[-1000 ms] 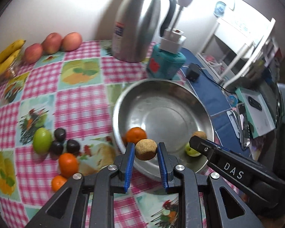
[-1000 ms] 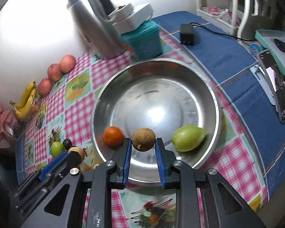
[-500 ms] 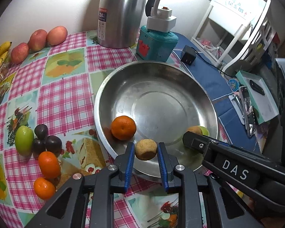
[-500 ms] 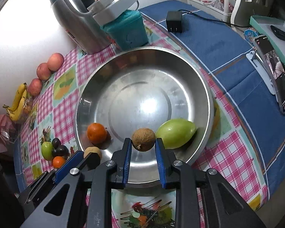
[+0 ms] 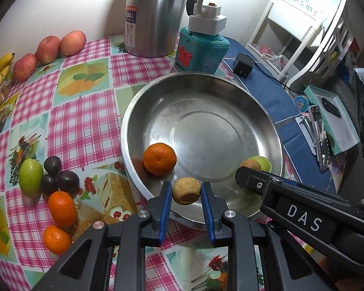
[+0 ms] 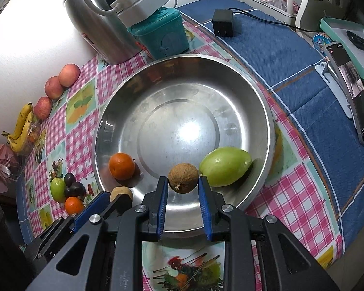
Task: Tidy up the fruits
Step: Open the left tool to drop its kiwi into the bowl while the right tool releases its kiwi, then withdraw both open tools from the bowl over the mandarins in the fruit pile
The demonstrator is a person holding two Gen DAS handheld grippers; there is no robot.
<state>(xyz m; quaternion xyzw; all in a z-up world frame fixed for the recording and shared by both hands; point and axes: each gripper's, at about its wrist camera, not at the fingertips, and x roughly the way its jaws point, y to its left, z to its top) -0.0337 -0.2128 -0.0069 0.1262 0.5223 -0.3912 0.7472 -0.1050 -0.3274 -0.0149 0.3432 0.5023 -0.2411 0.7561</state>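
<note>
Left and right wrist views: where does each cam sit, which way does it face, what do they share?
Left wrist: on the left tongs, looking forward and down over the steel bowl's near-left rim; its fingers grip a tan round fruit; the right tongs cross at right.
Right wrist: on the right tongs, facing the bowl's near edge; they grip a brown round fruit; the left tongs show lower left.
Shared: bowl, orange, green fruit, kettle.
</note>
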